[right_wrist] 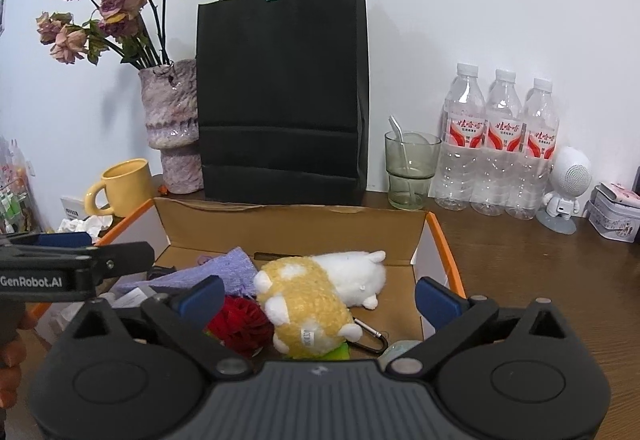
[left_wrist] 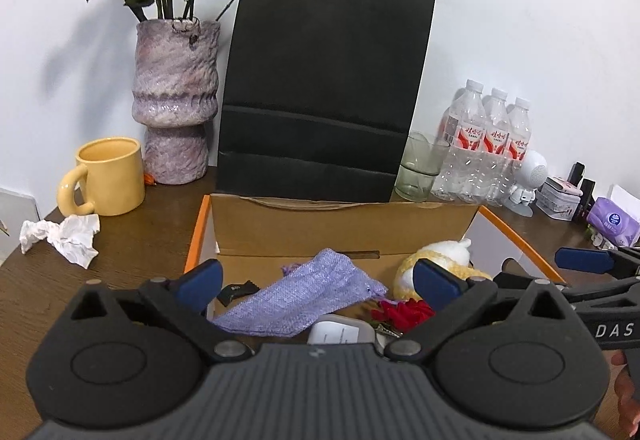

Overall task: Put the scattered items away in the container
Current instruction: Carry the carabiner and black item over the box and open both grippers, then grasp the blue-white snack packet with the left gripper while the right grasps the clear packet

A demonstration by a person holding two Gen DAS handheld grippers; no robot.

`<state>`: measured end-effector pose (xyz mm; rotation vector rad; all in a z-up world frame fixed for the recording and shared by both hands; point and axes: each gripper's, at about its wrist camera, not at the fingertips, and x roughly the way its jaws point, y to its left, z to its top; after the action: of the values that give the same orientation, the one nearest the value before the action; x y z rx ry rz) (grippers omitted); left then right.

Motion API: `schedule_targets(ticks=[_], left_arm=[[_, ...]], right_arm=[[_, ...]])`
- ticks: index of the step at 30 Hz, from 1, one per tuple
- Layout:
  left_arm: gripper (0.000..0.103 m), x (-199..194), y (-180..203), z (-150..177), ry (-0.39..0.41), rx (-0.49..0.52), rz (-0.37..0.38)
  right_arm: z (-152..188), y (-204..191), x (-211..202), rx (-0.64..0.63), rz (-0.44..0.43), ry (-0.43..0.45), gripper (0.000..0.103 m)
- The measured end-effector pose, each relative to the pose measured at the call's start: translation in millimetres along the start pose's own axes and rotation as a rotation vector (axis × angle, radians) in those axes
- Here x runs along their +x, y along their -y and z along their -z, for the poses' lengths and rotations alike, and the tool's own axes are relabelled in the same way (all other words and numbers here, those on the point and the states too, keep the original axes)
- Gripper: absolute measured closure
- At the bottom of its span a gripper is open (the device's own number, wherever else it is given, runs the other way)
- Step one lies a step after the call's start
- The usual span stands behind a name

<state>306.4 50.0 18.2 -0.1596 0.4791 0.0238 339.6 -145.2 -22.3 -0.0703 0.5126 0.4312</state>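
An open cardboard box (left_wrist: 340, 228) with orange edges (right_wrist: 292, 228) holds a purple woven pouch (left_wrist: 296, 300), a yellow and white plush toy (right_wrist: 316, 296), a red fabric flower (right_wrist: 238, 324), a white card (left_wrist: 340, 332) and a black carabiner (right_wrist: 370, 338). My left gripper (left_wrist: 320, 284) is open and empty above the box's near left part. My right gripper (right_wrist: 320, 294) is open and empty above the plush. A crumpled white tissue (left_wrist: 64, 236) lies on the table left of the box.
A yellow mug (left_wrist: 108, 176), a purple vase of dried roses (left_wrist: 174, 100), a black paper bag (left_wrist: 324, 96), a glass cup (right_wrist: 410, 170), three water bottles (right_wrist: 500, 144), a white robot figurine (right_wrist: 566, 186) and a tin (right_wrist: 614, 214) stand behind the box on the wooden table (right_wrist: 540, 272).
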Motion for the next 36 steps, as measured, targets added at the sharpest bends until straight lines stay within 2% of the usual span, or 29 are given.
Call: schedule_targets(ticks=[7,11,14,17,20,23,29,31,34,36], left_arm=[[0.0,-47,-4,11,0.047,0.025,0.024],[0.0,-75,-6,33,0.048,0.06,0.015],[0.0,-86,-5,55,0.033,0.043,0.017],[0.0,-80,1,74,-0.046,0.046,0.017],[0.0,-68,9,87,-0.111,0.052,0.012],[0.0,-60,16,90,-0.106,0.086,-0.023],[0.006,-50,13,93,-0.132,0.054,-0.046],[0.012,-47,13,95,-0.143,0.049,-0.044],[0.026,-43,13,97,-0.168,0.043,-0.037],[0.039,-41,13,99,-0.178,0.049,-0.029]], right_arm=[[11,-1,-42,-0.014,-0.042,0.047,0.001],[35,-7,-72,-0.062,-0.064,0.048,0.001],[58,-11,-86,-0.069,-0.094,0.025,0.002],[78,-21,-84,-0.079,-0.119,-0.031,0.004],[91,-33,-71,-0.1,-0.118,-0.091,0.011],[97,-40,-59,-0.124,-0.093,-0.108,0.013],[101,-39,-44,-0.101,-0.093,-0.132,0.021],[101,-39,-41,-0.101,-0.099,-0.135,0.026],[102,-41,-37,-0.107,-0.102,-0.151,0.035],[104,-41,-37,-0.107,-0.115,-0.158,0.06]])
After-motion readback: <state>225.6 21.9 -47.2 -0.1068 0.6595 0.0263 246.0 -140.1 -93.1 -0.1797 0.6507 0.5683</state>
